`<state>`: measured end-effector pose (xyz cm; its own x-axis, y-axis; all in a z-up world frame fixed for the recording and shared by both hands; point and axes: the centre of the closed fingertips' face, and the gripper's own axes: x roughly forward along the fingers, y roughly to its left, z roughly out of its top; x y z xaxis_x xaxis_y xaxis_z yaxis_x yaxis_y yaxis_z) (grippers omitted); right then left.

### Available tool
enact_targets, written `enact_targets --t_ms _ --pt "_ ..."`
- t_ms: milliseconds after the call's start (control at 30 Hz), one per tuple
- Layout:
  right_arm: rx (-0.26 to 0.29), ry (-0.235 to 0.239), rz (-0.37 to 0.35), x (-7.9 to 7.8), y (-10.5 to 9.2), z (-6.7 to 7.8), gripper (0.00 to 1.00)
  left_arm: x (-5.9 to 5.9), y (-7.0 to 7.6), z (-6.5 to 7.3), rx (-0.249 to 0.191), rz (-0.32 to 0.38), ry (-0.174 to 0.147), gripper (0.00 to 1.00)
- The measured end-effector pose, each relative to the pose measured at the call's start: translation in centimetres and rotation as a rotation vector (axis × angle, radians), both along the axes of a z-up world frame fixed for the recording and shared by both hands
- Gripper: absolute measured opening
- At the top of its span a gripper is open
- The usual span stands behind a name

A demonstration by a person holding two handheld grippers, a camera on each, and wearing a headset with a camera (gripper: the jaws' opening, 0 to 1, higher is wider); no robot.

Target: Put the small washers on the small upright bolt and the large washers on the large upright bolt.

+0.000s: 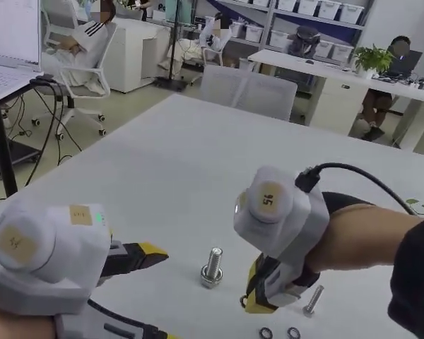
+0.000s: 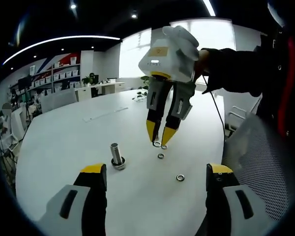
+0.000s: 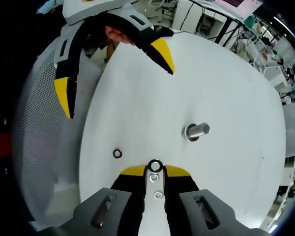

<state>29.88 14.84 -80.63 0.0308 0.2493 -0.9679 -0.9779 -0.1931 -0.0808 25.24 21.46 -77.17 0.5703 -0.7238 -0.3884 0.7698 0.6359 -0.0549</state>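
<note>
**Washer sorting, pick-up step.** The right gripper (image 3: 155, 170) points down at the white table (image 1: 198, 155) with its jaws pressed together on one washer (image 3: 155, 165). The washer is pinched at the very tips and sits at or barely off the surface, and its size class cannot be told with confidence. The left gripper (image 2: 156, 169) hangs to the side, jaws spread wide and holding nothing. The large bolt (image 1: 212, 265) stands upright just left of the right gripper. A ring-like collar at its foot may be a washer already seated or the bolt's own head. The small bolt (image 1: 313, 299) stands just right of the same gripper and appears to lean slightly in the head view. Loose washers (image 2: 180, 177) lie on the table near the pinched one, two of them just beside the right gripper's tips. The next move, as judged here, is to lift the washer and carry it over the bolt that matches its bore, then level it so the hole sits over the shank and release. The hold on the rim looks thin, so a tilt or slip is the likely fault. Nothing lies between the right gripper and either bolt, and the left gripper is well apart from both. Beyond the table are office chairs (image 1: 247, 88), shelves of bins (image 1: 304, 8) and a seated person (image 1: 85, 39).
</note>
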Motion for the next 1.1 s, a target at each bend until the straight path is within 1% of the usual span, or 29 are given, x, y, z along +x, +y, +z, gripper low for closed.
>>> enact_targets --t_ms 100,367,500,600,867,1100 --pt "0.003 -0.019 -0.023 0.7 -0.7 0.7 0.14 0.1 -0.4 0.1 0.009 -0.019 -0.002 0.83" --pt "0.015 -0.042 -0.070 2.0 -2.2 1.9 0.14 0.3 -0.9 0.3 0.022 -0.052 -0.002 0.83" --pt "0.018 -0.053 -0.092 2.7 -2.9 2.6 0.14 0.6 -1.3 0.6 0.025 -0.070 -0.006 0.83" --pt "0.024 -0.065 -0.113 3.2 -3.6 3.1 0.14 0.9 -2.0 0.9 0.023 -0.090 -0.010 0.83" --pt "0.027 -0.086 -0.147 4.2 -5.2 4.1 0.14 1.3 -3.9 1.2 0.023 -0.142 -0.016 0.83" --pt "0.030 -0.101 -0.190 5.1 -7.0 4.8 0.14 1.3 -5.3 1.1 0.024 -0.180 -0.009 0.83"
